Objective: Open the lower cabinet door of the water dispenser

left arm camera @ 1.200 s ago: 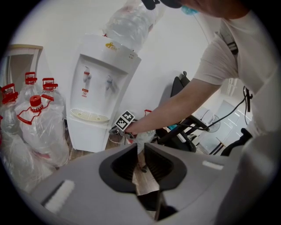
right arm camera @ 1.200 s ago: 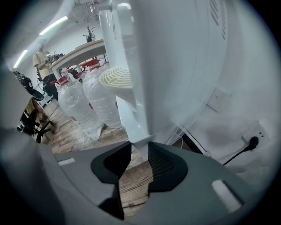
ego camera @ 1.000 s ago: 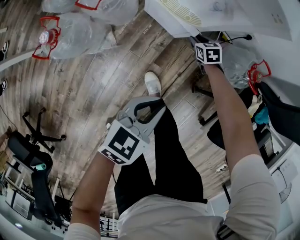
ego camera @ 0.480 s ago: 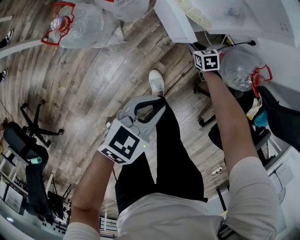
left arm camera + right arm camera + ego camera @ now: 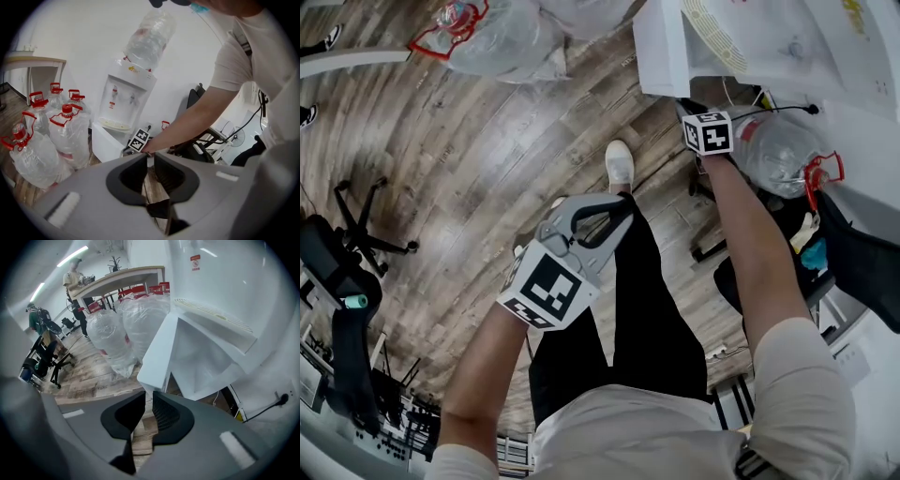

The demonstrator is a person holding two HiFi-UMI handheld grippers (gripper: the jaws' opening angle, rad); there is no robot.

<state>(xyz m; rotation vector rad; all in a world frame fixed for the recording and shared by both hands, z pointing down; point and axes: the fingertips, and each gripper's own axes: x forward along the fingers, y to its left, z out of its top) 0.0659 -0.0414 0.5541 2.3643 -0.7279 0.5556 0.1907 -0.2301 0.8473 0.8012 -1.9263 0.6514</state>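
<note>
The white water dispenser has its lower cabinet door swung out from the body. In the right gripper view the door stands edge-on, and its bottom corner sits just past my right gripper. The right jaws have just been closing to a thin slit. Only floor shows between the pads. In the head view its marker cube hides the jaws beside the door's lower edge. My left gripper hovers over the person's leg, tips together and empty, far from the dispenser.
Several large water bottles with red handles lie on the wood floor left of the dispenser, and one bottle stands at its right. An office chair stands far left. A shoe is planted before the cabinet. People stand at a distant table.
The cabinet door has swung wider from the dispenser body, and the right gripper's cube has drifted with it. The left gripper keeps about the same place in the head view.
</note>
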